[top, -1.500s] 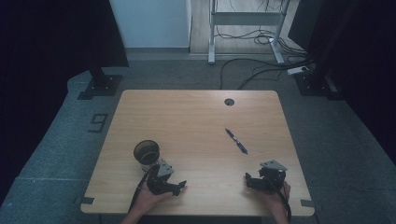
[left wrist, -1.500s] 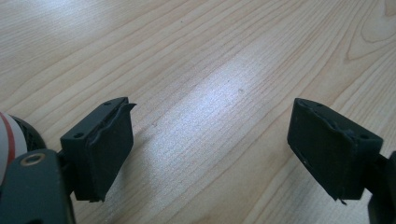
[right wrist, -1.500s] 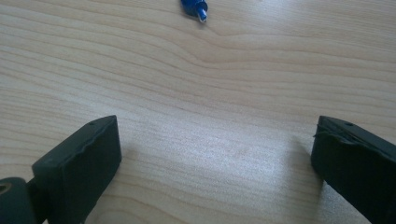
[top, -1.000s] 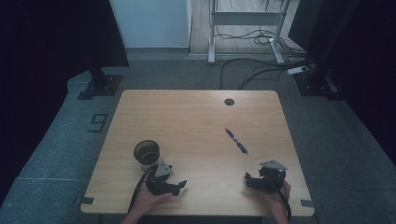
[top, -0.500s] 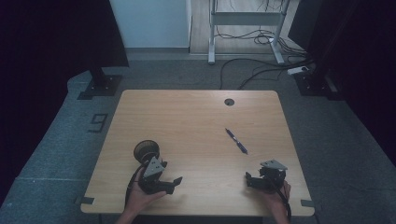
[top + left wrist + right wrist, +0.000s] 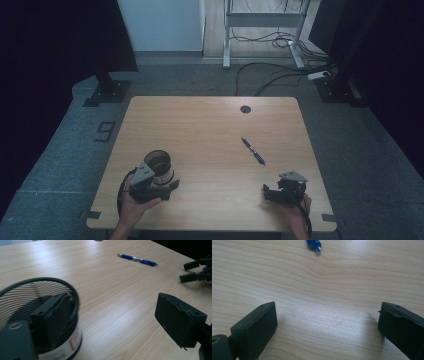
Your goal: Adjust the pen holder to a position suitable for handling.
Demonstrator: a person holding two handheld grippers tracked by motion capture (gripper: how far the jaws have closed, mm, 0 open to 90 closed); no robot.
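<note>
The left gripper [image 6: 112,317], jaws apart, is straddling the rim of a round black wire-mesh cup [image 6: 32,296] with an unreadable white label, the right gripper [image 6: 327,332] gaping above pale woodgrain table [image 6: 200,130].

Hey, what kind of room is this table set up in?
Probably a lab or recording studio: a bare light wooden table on grey carpet, black curtains at both sides, and loose black cables beside a metal stand behind.
</note>
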